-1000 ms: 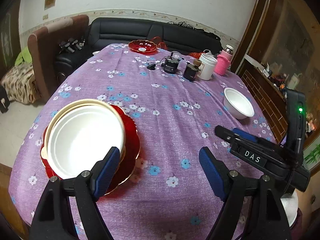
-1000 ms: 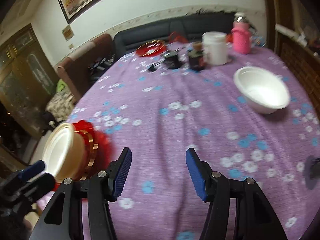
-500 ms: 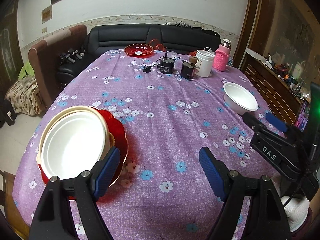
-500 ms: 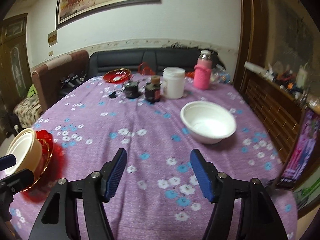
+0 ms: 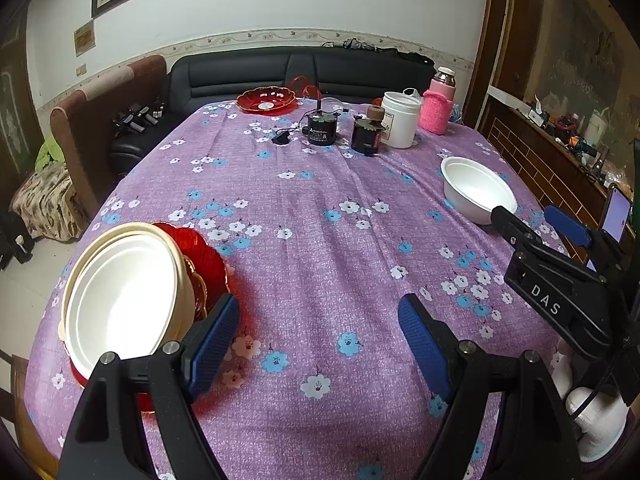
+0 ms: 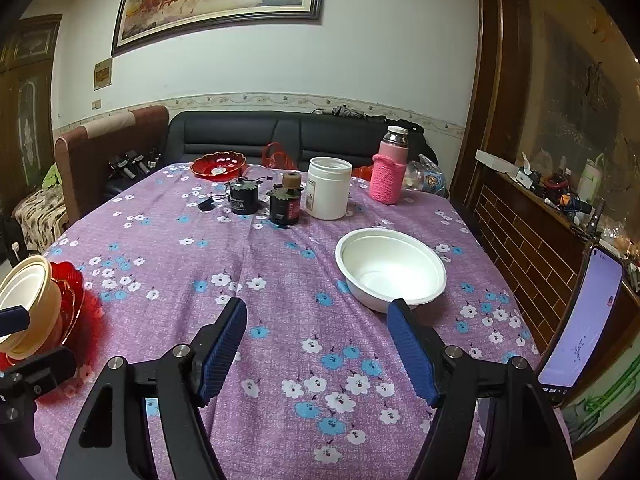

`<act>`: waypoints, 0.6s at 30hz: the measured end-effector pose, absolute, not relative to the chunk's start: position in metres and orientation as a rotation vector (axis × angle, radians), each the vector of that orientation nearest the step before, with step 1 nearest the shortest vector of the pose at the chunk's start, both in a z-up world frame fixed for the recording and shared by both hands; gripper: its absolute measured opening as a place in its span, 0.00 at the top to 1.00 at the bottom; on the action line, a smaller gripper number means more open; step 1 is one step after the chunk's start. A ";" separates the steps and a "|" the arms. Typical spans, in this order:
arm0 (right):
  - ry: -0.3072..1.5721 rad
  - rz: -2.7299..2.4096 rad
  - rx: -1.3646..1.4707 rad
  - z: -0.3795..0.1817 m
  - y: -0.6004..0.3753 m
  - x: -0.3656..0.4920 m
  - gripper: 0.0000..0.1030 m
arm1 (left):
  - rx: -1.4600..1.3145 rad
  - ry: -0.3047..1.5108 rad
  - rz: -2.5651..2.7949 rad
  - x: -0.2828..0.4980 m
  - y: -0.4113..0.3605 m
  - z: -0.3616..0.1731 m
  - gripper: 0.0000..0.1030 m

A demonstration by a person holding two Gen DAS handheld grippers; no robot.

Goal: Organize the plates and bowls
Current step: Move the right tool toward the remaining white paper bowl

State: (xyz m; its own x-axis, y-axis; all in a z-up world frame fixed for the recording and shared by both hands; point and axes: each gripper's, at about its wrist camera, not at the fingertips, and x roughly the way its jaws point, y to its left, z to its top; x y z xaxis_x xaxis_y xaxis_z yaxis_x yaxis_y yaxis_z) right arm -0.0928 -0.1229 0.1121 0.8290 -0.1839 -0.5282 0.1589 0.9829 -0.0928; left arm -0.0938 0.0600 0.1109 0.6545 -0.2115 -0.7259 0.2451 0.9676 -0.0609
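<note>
A white bowl nested in a cream bowl sits on a red plate at the table's near left; the stack also shows in the right wrist view. A single white bowl stands at the right, also in the left wrist view. A second red plate lies at the far edge. My left gripper is open and empty, just right of the stack. My right gripper is open and empty, its right finger close in front of the white bowl.
The table carries a purple flowered cloth. At the back stand two small black motors, a white jar and a pink-sleeved bottle. A phone on a stand is at the right edge. A black sofa lies behind.
The right gripper swung from the left stack toward the single white bowl and drew close to it. The left gripper pulled back and up from the stack. Both stayed open.
</note>
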 end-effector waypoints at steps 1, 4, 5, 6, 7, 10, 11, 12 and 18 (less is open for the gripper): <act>0.565 -0.184 -0.045 0.112 -0.124 -0.092 0.26 | 0.045 0.819 -0.259 -0.093 0.059 0.110 0.22; 0.570 -0.191 -0.039 0.110 -0.129 -0.088 0.25 | 0.052 0.825 -0.257 -0.089 0.054 0.107 0.22; 0.571 -0.192 -0.038 0.109 -0.130 -0.087 0.25 | 0.054 0.826 -0.257 -0.089 0.053 0.107 0.22; 0.573 -0.195 -0.037 0.108 -0.132 -0.085 0.25 | 0.056 0.829 -0.257 -0.087 0.051 0.105 0.22; 0.576 -0.197 -0.038 0.108 -0.134 -0.084 0.25 | 0.057 0.832 -0.257 -0.086 0.050 0.105 0.22; 0.586 -0.203 -0.038 0.105 -0.139 -0.078 0.25 | 0.062 0.842 -0.260 -0.082 0.045 0.100 0.22; 0.589 -0.208 -0.039 0.104 -0.141 -0.074 0.25 | 0.064 0.845 -0.259 -0.082 0.044 0.100 0.22; 0.592 -0.216 -0.041 0.103 -0.144 -0.069 0.25 | 0.066 0.851 -0.259 -0.081 0.042 0.098 0.22; 0.593 -0.280 0.028 0.107 -0.175 -0.032 0.25 | 0.084 0.871 -0.255 -0.074 0.033 0.092 0.22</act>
State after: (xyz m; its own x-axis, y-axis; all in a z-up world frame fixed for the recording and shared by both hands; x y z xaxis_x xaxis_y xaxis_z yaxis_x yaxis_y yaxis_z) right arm -0.0318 -0.1746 0.1069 0.7925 -0.2526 -0.5550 0.2687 0.9617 -0.0541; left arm -0.0736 0.0335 0.0923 0.6156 -0.1869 -0.7655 0.2553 0.9664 -0.0306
